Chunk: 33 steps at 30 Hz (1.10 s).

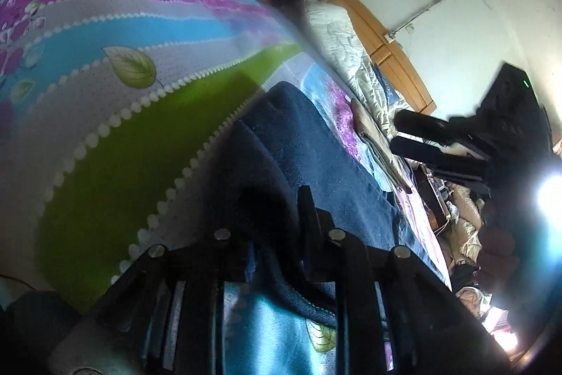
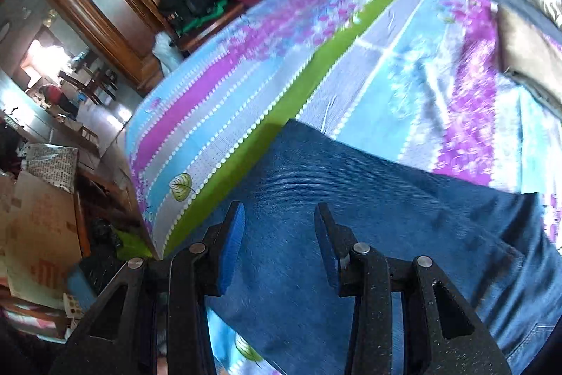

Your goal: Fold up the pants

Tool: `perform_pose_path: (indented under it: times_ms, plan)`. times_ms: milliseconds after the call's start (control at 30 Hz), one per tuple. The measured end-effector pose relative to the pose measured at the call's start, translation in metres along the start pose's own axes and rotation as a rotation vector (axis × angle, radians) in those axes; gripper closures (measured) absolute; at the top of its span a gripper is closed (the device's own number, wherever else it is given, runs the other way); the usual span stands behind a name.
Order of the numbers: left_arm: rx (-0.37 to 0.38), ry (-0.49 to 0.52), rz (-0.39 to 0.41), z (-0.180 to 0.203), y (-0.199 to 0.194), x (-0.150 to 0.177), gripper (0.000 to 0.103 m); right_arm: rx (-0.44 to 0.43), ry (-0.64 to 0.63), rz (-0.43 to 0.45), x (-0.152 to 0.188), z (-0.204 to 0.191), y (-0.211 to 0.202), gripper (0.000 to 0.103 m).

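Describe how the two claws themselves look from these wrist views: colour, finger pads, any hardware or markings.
Both claws are black, built from angular linkage bars with silver round pins at the joints. The right claw has bright blue ribbed pads on its finger tips. The left claw is in shadow, so its pad colour is unclear. Seen from the left view, the right unit's housing shows a small green light. No sleeves or cables visible.

The right gripper (image 2: 279, 241) is matte black, speckled plastic, with two blue ribbed pads (image 2: 232, 245) on its fingers. Round silver pins (image 2: 361, 247) cap the linkage arms behind the pads, and triangular cutouts pierce the outer arms. The left gripper (image 1: 277, 217) has the same black frame and silver pins (image 1: 222, 233); its fingers look dark and blurred.
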State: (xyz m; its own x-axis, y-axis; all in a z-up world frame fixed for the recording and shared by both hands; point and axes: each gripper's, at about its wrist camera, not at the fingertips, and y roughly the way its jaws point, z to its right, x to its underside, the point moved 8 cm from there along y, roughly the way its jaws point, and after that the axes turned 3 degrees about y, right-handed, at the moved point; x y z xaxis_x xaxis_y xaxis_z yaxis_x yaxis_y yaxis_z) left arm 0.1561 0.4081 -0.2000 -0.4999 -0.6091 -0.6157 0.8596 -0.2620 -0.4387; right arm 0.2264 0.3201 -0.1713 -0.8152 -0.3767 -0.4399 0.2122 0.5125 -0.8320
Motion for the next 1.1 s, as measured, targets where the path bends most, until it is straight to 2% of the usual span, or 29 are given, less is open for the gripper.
perform_pose_path:
  times_ms: [100,200,300,333,400,500,633,700,800,967,1033,1100]
  plan:
    - [-0.014,0.073,0.023,0.011,-0.004,0.0,0.083,0.018,0.028,-0.058,-0.005,-0.003,0.024,0.058]
    - [-0.022,0.163,0.046,0.026,-0.007,0.001,0.083,0.0,0.05,-0.147,-0.012,-0.013,0.043,0.057]
    - [-0.019,0.28,0.068,0.046,-0.009,0.005,0.083,0.017,0.05,-0.252,-0.021,-0.018,0.049,0.057]
    - [-0.012,0.321,0.071,0.055,-0.01,0.007,0.083,0.049,0.04,-0.288,-0.024,-0.017,0.048,0.057]
    - [0.012,0.369,0.07,0.066,-0.011,0.013,0.083,0.113,-0.036,-0.304,-0.033,-0.02,0.042,0.057]
    - [0.03,0.299,0.058,0.054,-0.011,0.006,0.082,0.239,-0.214,-0.235,-0.047,-0.025,0.026,0.056]
    - [0.044,0.023,0.019,0.0,-0.009,-0.01,0.079,0.248,-0.299,-0.049,-0.046,-0.032,-0.008,0.056]
    - [0.07,-0.075,-0.017,-0.015,-0.004,-0.008,0.079,0.289,-0.338,0.059,-0.033,-0.028,-0.027,0.056]
    - [0.092,-0.093,-0.022,-0.014,-0.005,-0.008,0.079,0.35,-0.361,0.157,0.027,-0.021,-0.049,0.056]
    - [0.136,-0.09,-0.044,-0.01,-0.007,-0.009,0.08,0.509,-0.541,0.203,0.161,-0.038,-0.048,0.056]
    - [0.138,-0.053,-0.056,-0.007,-0.007,-0.01,0.08,0.574,-0.617,0.221,0.191,-0.049,-0.038,0.045]
    - [0.138,-0.039,-0.071,-0.007,-0.007,-0.01,0.08,0.655,-0.677,0.254,0.2,-0.057,-0.021,0.042]
